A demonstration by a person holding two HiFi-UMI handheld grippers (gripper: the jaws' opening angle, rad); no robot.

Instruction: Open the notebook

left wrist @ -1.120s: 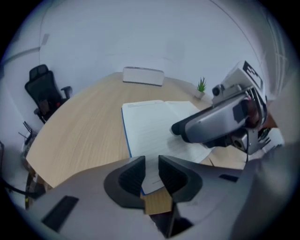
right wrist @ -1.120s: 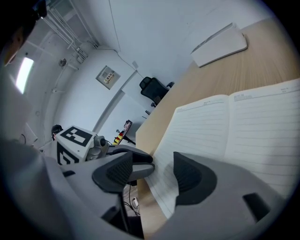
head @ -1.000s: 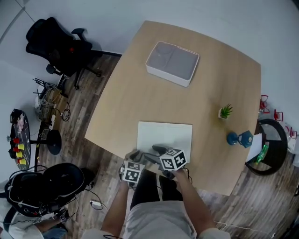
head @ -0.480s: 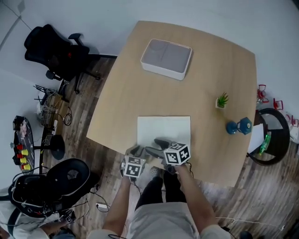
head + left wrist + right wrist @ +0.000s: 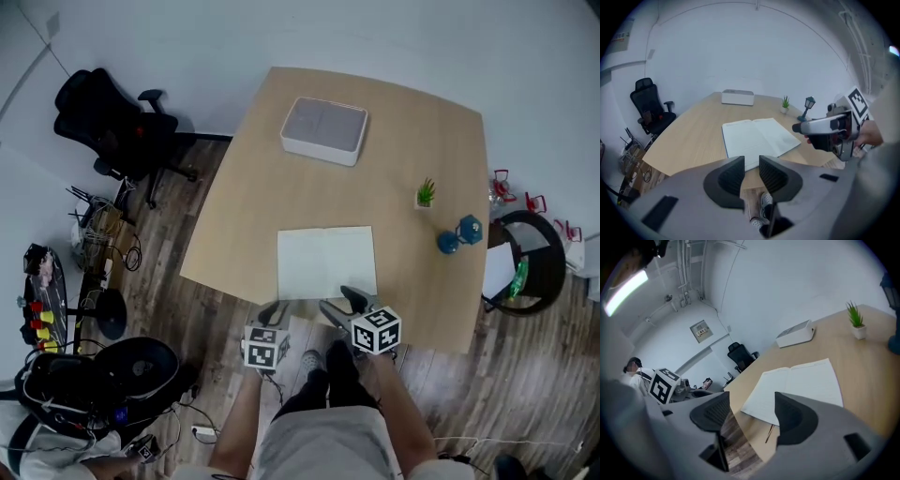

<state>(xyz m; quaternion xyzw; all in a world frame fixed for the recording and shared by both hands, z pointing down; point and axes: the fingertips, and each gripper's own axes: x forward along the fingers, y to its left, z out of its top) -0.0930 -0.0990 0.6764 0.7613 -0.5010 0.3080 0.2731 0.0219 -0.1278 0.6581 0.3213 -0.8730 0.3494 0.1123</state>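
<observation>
The notebook (image 5: 326, 262) lies open flat on the wooden table (image 5: 281, 187) close to its near edge, showing two white pages. It also appears in the left gripper view (image 5: 757, 138) and the right gripper view (image 5: 797, 383). My left gripper (image 5: 272, 314) hangs just off the table's near edge, and its jaws (image 5: 751, 173) stand a narrow gap apart with nothing between them. My right gripper (image 5: 342, 302) hovers at the near edge right of the left one. Its jaws (image 5: 752, 411) are opening wide and are empty. Neither gripper touches the notebook.
A white box (image 5: 323, 129) sits at the table's far side. A small potted plant (image 5: 427, 193) and a blue object (image 5: 457, 234) stand at the right. A black office chair (image 5: 108, 117) is on the floor at the far left. The person's legs are below the grippers.
Both grippers have drawn back from over the notebook's near edge to just off the table edge, and have risen. The notebook lies open and still.
</observation>
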